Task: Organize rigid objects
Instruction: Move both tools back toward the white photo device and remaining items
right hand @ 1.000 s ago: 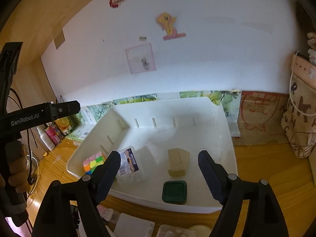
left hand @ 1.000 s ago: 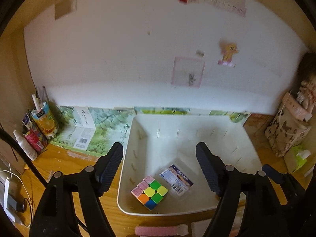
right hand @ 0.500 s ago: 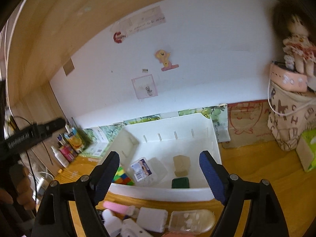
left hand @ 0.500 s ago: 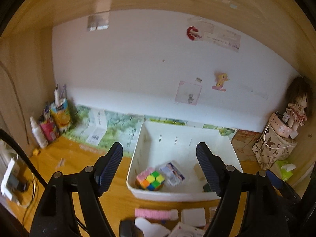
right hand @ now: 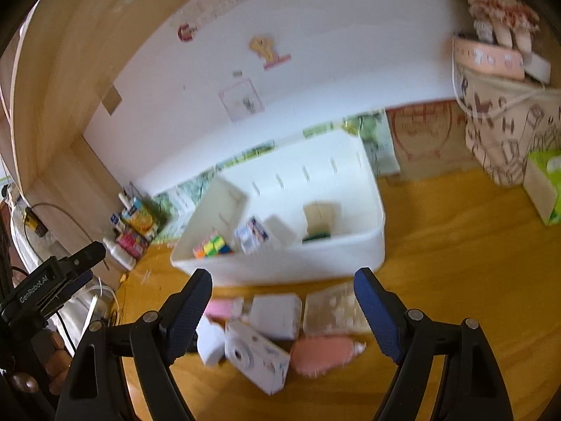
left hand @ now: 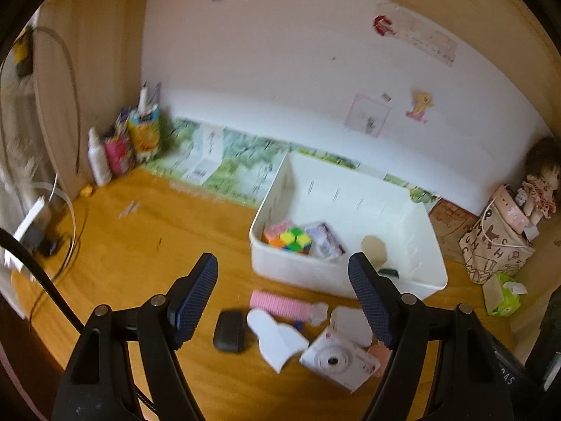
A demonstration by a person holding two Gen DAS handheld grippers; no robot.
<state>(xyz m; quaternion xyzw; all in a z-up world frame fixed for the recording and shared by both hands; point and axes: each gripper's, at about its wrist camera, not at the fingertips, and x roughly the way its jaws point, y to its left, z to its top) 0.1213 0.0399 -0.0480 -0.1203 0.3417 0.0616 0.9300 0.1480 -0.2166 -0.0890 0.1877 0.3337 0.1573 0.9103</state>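
Note:
A white bin (left hand: 315, 273) (right hand: 315, 259) stands on the wooden desk and holds a colour cube (left hand: 289, 238) (right hand: 210, 245), a small printed box (left hand: 326, 242), a tan block (right hand: 319, 212) and a green item (right hand: 317, 235). In front of it lie a white instant camera (left hand: 338, 359) (right hand: 256, 358), a pink comb (left hand: 280, 304), a black case (left hand: 229, 326), a white folded piece (left hand: 277, 336), a white box (right hand: 275, 315), a clear case (right hand: 333, 310) and a pink oval item (right hand: 320, 356). My left gripper (left hand: 282, 301) and right gripper (right hand: 282, 314) are open, empty, above these loose items.
Bottles and cartons (left hand: 122, 144) stand at the back left corner. A patterned bag (left hand: 494, 245) with a doll and a green tissue pack (left hand: 503, 293) sit at the right. Cables and a charger (left hand: 31, 231) lie at the left desk edge.
Both grippers have pulled back and up from the bin. The loose items in front of the bin have come into view. Both stay open.

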